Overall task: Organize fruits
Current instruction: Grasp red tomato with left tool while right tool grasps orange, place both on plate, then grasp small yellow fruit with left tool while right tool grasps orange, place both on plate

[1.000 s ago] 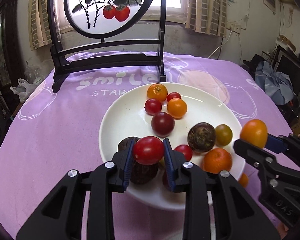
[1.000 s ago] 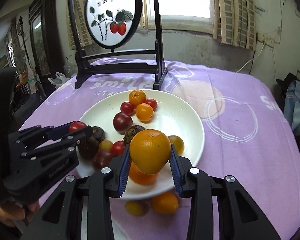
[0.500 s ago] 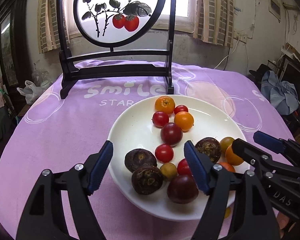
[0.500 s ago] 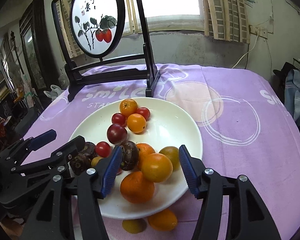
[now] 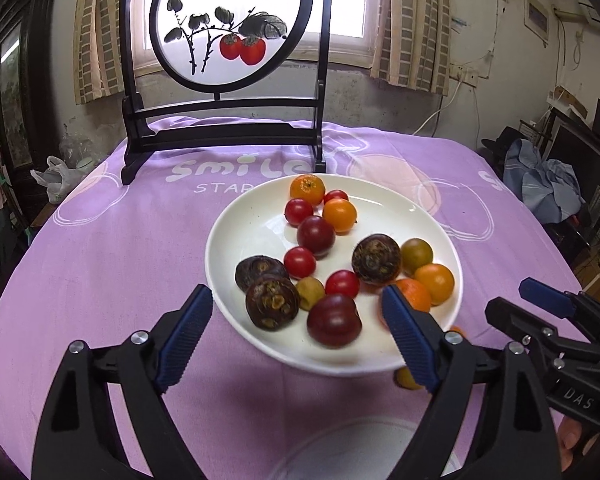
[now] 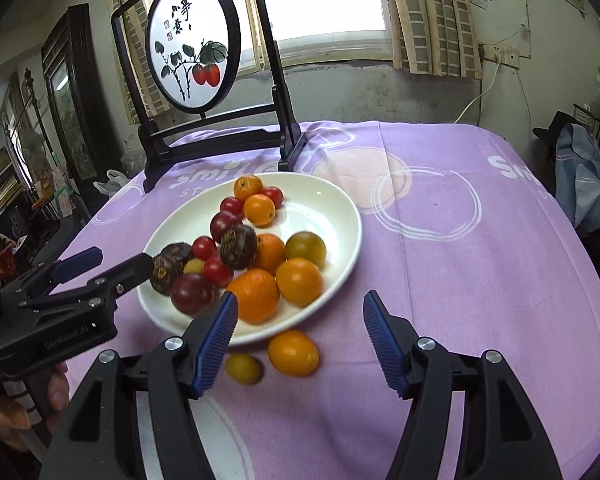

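Observation:
A white plate [image 5: 256,224] [image 6: 332,208] on the purple cloth holds several red tomatoes, orange fruits, dark brown fruits and a green-yellow one. My left gripper [image 5: 300,336] is open and empty, drawn back at the plate's near edge. My right gripper [image 6: 300,340] is open and empty over the cloth in front of the plate. An orange fruit [image 6: 293,353] and a small yellow fruit [image 6: 243,368] lie on the cloth between its fingers. The left gripper [image 6: 100,260] shows at the left of the right wrist view; the right gripper [image 5: 540,300] shows in the left wrist view.
A black wooden stand with a round painted screen [image 5: 228,80] [image 6: 204,80] stands behind the plate. A second white dish rim [image 5: 360,448] lies just below my left gripper. Clothes [image 5: 540,180] lie on furniture to the right.
Both grippers opened and let go: the red tomato and the orange fruit now lie in the plate. Both grippers have drawn back toward me.

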The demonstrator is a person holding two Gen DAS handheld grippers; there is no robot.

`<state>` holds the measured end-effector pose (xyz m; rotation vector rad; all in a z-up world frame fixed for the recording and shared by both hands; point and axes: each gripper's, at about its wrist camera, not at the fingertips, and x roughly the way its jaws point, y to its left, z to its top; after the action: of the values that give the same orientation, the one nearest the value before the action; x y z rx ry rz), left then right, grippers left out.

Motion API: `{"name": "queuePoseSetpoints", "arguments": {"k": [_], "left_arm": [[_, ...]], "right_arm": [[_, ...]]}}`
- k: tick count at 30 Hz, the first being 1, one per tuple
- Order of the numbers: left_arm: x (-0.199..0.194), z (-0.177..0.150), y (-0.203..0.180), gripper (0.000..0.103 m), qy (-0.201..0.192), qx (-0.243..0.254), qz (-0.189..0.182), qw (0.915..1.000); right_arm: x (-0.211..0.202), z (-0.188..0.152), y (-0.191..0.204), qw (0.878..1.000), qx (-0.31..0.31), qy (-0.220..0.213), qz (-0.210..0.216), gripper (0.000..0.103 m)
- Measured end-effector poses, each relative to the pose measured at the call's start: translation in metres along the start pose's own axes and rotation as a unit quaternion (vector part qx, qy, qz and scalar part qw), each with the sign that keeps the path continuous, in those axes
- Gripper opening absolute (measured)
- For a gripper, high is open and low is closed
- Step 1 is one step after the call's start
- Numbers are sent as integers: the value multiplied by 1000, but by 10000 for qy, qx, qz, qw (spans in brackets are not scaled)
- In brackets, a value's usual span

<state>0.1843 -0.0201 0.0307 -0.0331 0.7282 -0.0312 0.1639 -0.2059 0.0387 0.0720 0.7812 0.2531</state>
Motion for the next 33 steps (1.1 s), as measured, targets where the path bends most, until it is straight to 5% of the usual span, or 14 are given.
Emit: {"name": "queuePoseSetpoints", "arguments": {"k": [12,21,33], "left_arm": [[-27,-36,-6,87,103,73,-64,9999],[-15,-64,11,88,462,-150,-87,9988],[-11,-66,18,88,574,-232,-161,9979]], "right_arm": [[-11,-33,-1,9993,-305,170,-91,69],[18,-63,7,9918,-826,944,-253,69],[48,-51,23,9867,-1082,1044,-619,68]]}}
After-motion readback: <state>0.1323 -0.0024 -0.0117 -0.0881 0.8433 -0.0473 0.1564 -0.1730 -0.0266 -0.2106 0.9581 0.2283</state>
